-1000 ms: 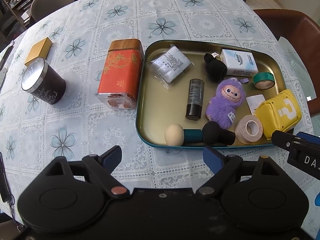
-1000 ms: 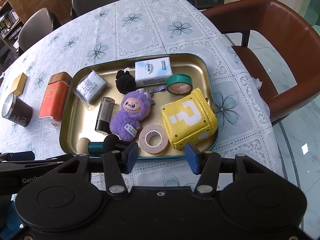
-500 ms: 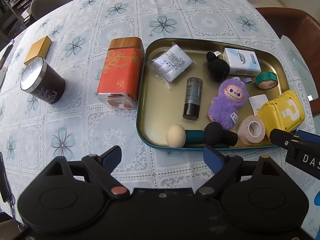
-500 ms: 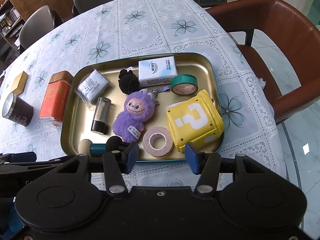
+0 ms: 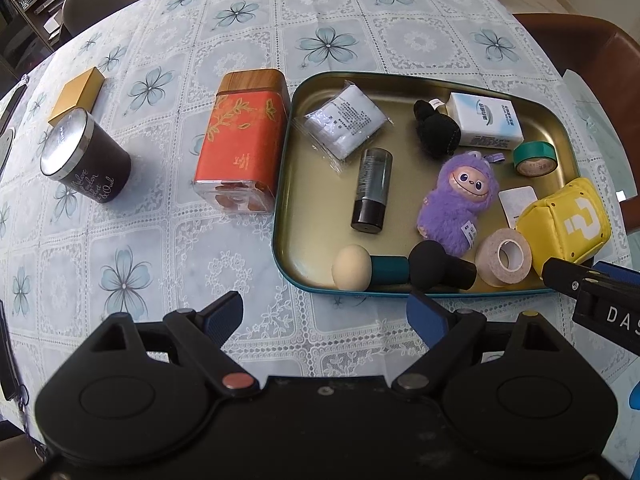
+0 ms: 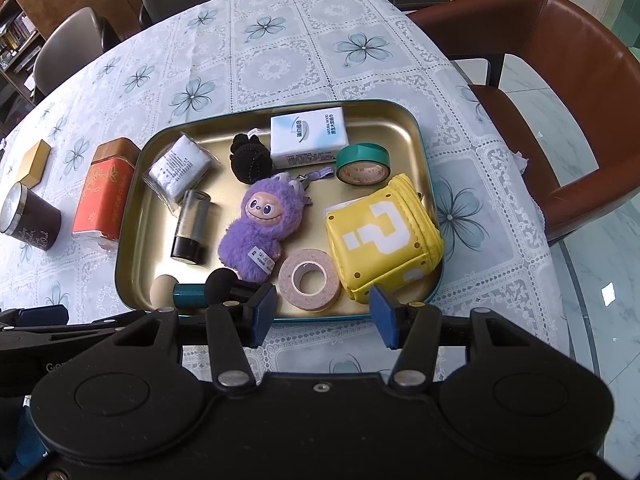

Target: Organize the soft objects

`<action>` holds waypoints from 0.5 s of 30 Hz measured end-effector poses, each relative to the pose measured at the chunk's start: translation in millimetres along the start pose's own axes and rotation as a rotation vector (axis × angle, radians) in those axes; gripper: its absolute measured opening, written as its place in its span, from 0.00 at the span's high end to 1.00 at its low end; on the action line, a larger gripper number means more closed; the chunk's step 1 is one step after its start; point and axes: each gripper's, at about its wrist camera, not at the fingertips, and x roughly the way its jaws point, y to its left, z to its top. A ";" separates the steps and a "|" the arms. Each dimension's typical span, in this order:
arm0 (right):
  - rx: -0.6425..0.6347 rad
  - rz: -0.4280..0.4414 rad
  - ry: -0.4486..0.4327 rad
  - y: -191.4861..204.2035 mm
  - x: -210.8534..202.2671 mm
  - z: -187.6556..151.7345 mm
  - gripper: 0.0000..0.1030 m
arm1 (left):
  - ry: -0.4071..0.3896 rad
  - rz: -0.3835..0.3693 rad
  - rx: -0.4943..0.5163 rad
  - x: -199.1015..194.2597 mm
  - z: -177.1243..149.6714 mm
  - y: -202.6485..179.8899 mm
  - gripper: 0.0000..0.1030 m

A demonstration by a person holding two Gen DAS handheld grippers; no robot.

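Observation:
A gold tray (image 5: pixel 316 236) with a teal rim holds the soft things: a purple plush doll (image 5: pixel 460 200) in the middle, a yellow question-mark pouch (image 5: pixel 568 224) at its right end, a black plush (image 5: pixel 436 132), a tissue pack (image 5: pixel 486 124) and a wrapped white packet (image 5: pixel 344 120). My left gripper (image 5: pixel 324 314) hangs open over the cloth, near the tray's front left corner. My right gripper (image 6: pixel 324 314) is open too, though narrower, above the tray's front edge between the beige tape roll (image 6: pixel 310 280) and the pouch (image 6: pixel 384 236). Neither holds anything.
The tray also holds a green tape roll (image 6: pixel 362 164), a dark cylinder (image 6: pixel 192 226) and two sponge applicators (image 5: pixel 352 268). Left of it stand an orange tin (image 5: pixel 244 140), a dark candle jar (image 5: pixel 84 156) and a gold box (image 5: pixel 78 94). A brown chair (image 6: pixel 560 100) is at the right.

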 end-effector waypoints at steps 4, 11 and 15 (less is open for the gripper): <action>-0.001 0.001 -0.001 -0.5 -0.4 0.0 0.49 | 0.001 0.000 -0.004 0.1 -0.3 -0.6 0.14; -0.003 -0.001 0.000 -0.3 -0.5 0.3 0.49 | 0.002 0.002 -0.013 -0.2 -0.3 0.7 0.14; -0.003 -0.001 0.000 -0.1 -0.3 0.5 0.49 | 0.004 0.002 -0.014 0.2 -0.1 1.8 0.14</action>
